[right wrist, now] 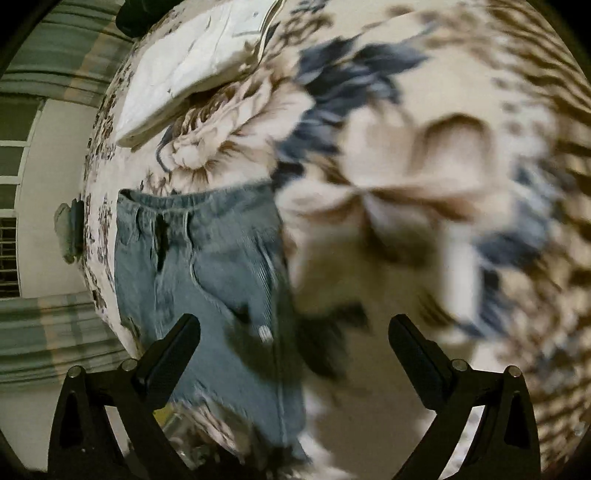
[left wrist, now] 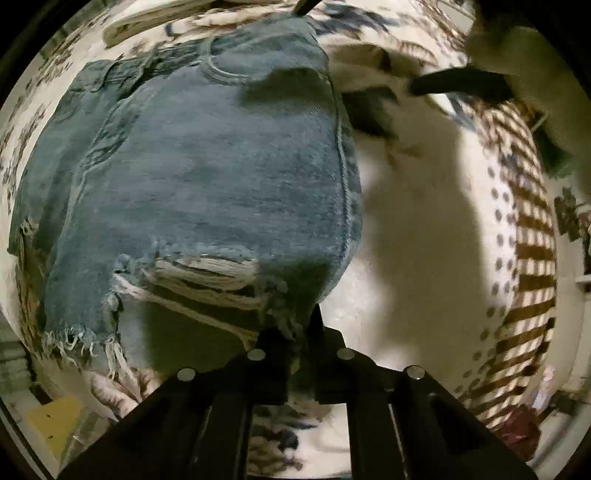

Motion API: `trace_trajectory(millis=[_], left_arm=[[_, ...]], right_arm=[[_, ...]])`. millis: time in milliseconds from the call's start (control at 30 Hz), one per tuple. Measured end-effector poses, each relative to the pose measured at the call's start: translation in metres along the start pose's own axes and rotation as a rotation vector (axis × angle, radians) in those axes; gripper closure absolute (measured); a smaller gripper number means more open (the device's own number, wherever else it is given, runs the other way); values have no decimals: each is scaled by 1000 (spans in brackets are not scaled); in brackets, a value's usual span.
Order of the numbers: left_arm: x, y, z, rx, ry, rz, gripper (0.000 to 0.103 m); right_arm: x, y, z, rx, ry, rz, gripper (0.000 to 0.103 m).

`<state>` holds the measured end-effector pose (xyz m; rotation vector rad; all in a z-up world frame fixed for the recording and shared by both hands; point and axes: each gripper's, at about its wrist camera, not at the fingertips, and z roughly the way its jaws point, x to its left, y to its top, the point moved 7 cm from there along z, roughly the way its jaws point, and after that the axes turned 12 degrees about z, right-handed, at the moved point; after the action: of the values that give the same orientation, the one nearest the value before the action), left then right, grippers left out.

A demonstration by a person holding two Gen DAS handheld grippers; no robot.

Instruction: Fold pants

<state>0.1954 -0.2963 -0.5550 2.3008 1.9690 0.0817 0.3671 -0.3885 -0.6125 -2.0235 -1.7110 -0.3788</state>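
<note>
The pants are light blue ripped jeans [left wrist: 207, 192], lying on a floral bedspread [left wrist: 417, 236]. In the left wrist view my left gripper [left wrist: 301, 328] is shut on the frayed lower edge of the jeans and lifts it off the bed. A torn patch with white threads [left wrist: 199, 273] shows near the grip. In the right wrist view the jeans [right wrist: 207, 266] lie left of centre, waistband [right wrist: 192, 203] towards the far side. My right gripper [right wrist: 295, 332] is open and empty, hovering above the jeans' right edge. The right wrist view is motion-blurred.
A folded white garment [right wrist: 192, 66] lies on the bed beyond the jeans, also in the left wrist view [left wrist: 155, 18]. The bedspread [right wrist: 424, 166] has blue and brown flowers. The bed edge and a curtain [right wrist: 48, 332] are at the left.
</note>
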Motion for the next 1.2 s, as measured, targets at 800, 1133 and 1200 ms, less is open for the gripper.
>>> trace_trajectory(millis=[800,1133,1200], left_arm=[[264,-5,-149,-313,-79,-320,99],[385,-29,-71,-239,-78,-456,94],[397,-36,-51,-215,-85,-486,94]], right_arm=[[287,-28,-7,-172,-147,-127,94],[410,-21,146,-103,-345,-208,94],[411,-21,167,-81,-387,-233,94]])
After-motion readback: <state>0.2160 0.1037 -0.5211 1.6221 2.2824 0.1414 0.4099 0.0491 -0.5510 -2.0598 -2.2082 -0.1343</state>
